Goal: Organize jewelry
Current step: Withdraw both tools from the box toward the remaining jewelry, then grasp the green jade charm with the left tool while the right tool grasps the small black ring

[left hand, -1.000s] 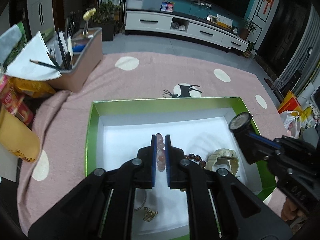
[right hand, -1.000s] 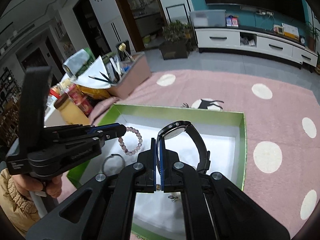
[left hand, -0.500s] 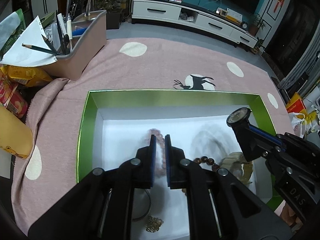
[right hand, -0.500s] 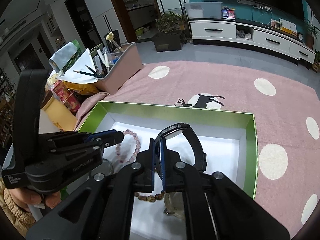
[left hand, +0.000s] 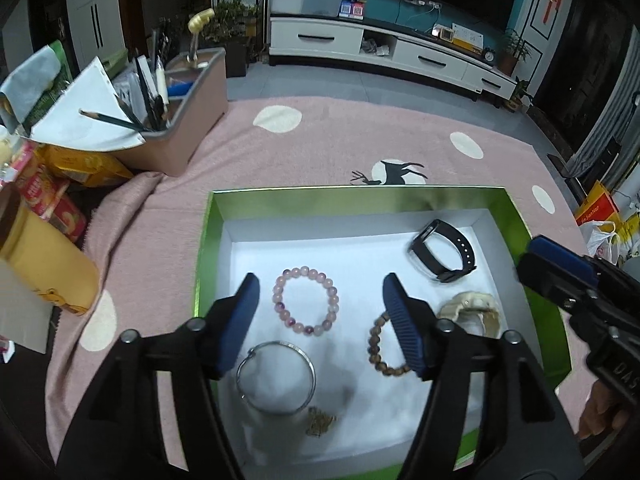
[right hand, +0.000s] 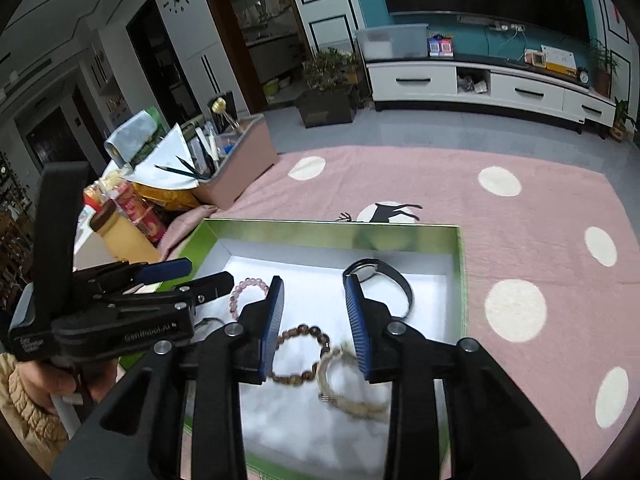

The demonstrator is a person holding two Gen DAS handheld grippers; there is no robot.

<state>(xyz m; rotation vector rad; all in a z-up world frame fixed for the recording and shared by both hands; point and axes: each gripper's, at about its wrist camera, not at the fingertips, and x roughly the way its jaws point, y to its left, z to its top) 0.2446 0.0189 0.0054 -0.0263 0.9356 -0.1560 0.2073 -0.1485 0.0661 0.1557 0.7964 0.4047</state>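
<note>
Pink bead bracelet [left hand: 306,301] is lying flat on the white floor of the green-rimmed box [left hand: 205,248], left of centre, touched by nothing. Black watch [left hand: 442,250] is lying in the far right corner of the box, strap looped, face tilted up, also released. Brown bead bracelet [left hand: 384,354] and cream watch [left hand: 472,314] are lying just beside each other nearer the front right; silver bangle [left hand: 275,378] is lying front left, with a small gold piece [left hand: 320,422] just in front of it.

Left gripper [left hand: 320,300] is being held over the box with fingers [left hand: 244,312] spread wide, having just been opened; the pink bracelet is seen between them but is not being pressed. Right gripper [right hand: 316,312] is being held over the right part of the box, fingers [right hand: 356,312] parted and having just been opened; nothing is being gripped, the black watch is lying just beyond the right finger. A hand [right hand: 60,384] with a beige sleeve is seen on the left gripper's handle in the right wrist view.

The box is resting on a pink dotted cloth [left hand: 320,148] covering the table. A pink organiser bin [left hand: 188,128] with pencils and paper is standing at the far left, snack packets [left hand: 60,184] and a yellow jar [left hand: 44,264] beside it.
</note>
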